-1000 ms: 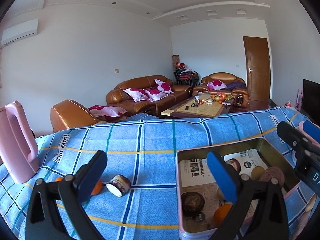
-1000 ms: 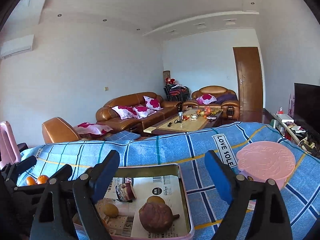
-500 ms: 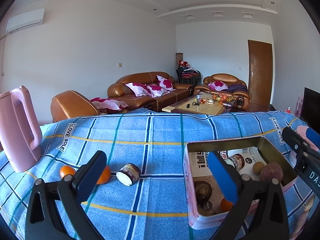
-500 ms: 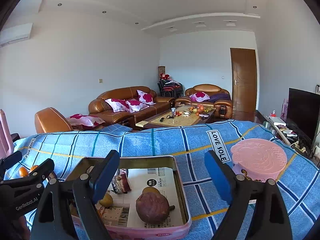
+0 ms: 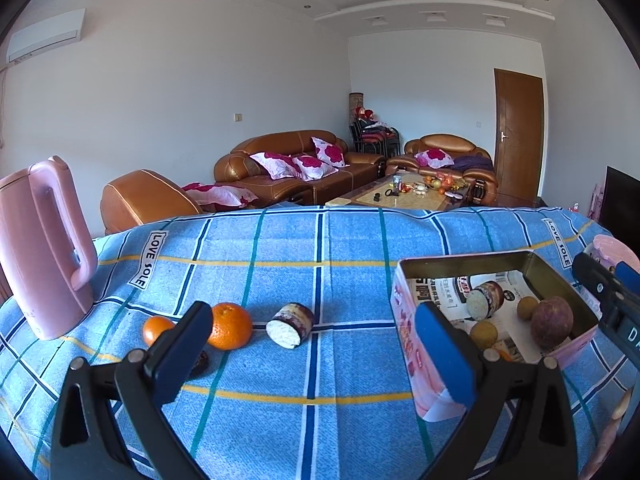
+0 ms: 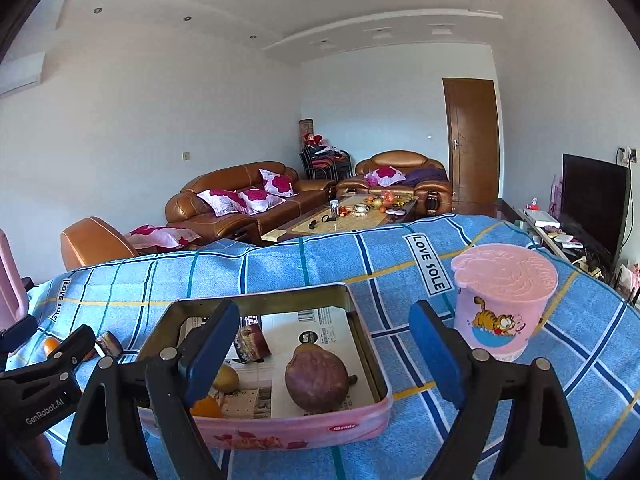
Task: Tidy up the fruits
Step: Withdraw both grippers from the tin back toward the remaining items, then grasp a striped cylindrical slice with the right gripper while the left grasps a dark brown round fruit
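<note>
The left gripper [image 5: 316,344] hangs low over the blue plaid cloth [image 5: 320,248], its jaws spread wide with nothing between them. Just past its left finger, at about ten o'clock in the left wrist view, sit a large orange [image 5: 230,326] and a smaller orange [image 5: 157,330] close beside it. A cut, dark-skinned piece with a white face [image 5: 290,324] lies on its side near the large orange, toward one o'clock from it. A small dark thing shows under the left finger — too hidden to name. A pink kettle [image 5: 42,248] stands at nine o'clock near the cloth's edge.

The pink tin box [image 6: 280,428] lies at the right gripper's [image 6: 324,348] eleven o'clock, lined with printed paper. Inside it are a purple sweet potato [image 6: 318,376], a small yellowish fruit [image 6: 226,378], another cut piece [image 6: 252,342] and an orange part [image 6: 206,408] half hidden behind the finger. The right gripper's jaws are also wide apart and empty — they hover over the tin's near right corner. A pink lidded tub with a cartoon cat [image 6: 502,300] stands at one o'clock, apart from the tin.
</note>
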Demonstrator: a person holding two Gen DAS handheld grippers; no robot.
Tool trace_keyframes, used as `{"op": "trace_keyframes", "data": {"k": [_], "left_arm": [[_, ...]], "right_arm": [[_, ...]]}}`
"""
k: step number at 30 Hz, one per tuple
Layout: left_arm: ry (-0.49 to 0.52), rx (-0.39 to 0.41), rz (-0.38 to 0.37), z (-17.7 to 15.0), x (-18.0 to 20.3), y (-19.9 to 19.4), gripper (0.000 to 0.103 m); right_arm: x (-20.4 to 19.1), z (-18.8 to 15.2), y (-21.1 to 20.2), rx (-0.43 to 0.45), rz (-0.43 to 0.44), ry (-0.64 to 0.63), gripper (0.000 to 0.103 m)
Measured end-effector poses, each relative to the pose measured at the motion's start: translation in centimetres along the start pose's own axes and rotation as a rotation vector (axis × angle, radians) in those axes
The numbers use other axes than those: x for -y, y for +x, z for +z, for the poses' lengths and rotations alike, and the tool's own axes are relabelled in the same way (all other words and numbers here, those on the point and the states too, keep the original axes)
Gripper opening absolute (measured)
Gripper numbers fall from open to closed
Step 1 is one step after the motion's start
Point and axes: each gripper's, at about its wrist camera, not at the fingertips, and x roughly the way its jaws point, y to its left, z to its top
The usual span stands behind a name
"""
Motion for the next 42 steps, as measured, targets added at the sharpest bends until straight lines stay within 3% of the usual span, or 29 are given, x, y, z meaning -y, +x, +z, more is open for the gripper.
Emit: {"op": "trace_keyframes", "data": {"k": [9,19,29,33,37,39,42], "left_arm": [[-0.015,-0.062,0.032,-0.2,-3.7,1.1,0.103],[-0.094,-0.154,0.058,-0.7,-11.2,3.0,0.103],[-0.253,-0.17,0.235,-0.6,-19.6,3.5,0.103],[-0.268,-0.199,0.22,-1.0,-20.2,3.9,0.103],[-0.221,-0.215,0.205,-0.9,-19.3,4.0,0.102],[-0.21,-0.224,0.198,-0.8,-19.3,4.1,0.102],[-0.241,-0.234,0.176,-0.7,-20.1,4.1,0.102]], "right_arm": [[-4.0,-1.0,-0.2,-0.05,0.065,0.001,0.088],[-9.7,-1.9,0.5,-0.106,0.16,-0.023,0.088],[-15.8,-2.7,1.7,-0.179,0.269,-0.109,0.088],[-18.3,-3.1,2.9,-0.24,0.309,-0.165,0.087],[-20.6,-3.6,4.4,-0.3,0.354,-0.247,0.076],[-21.4,-3.7,5.4,-0.335,0.364,-0.275,0.064],[-22.4,-3.9,6.8,-0.37,0.342,-0.323,0.063]]}}
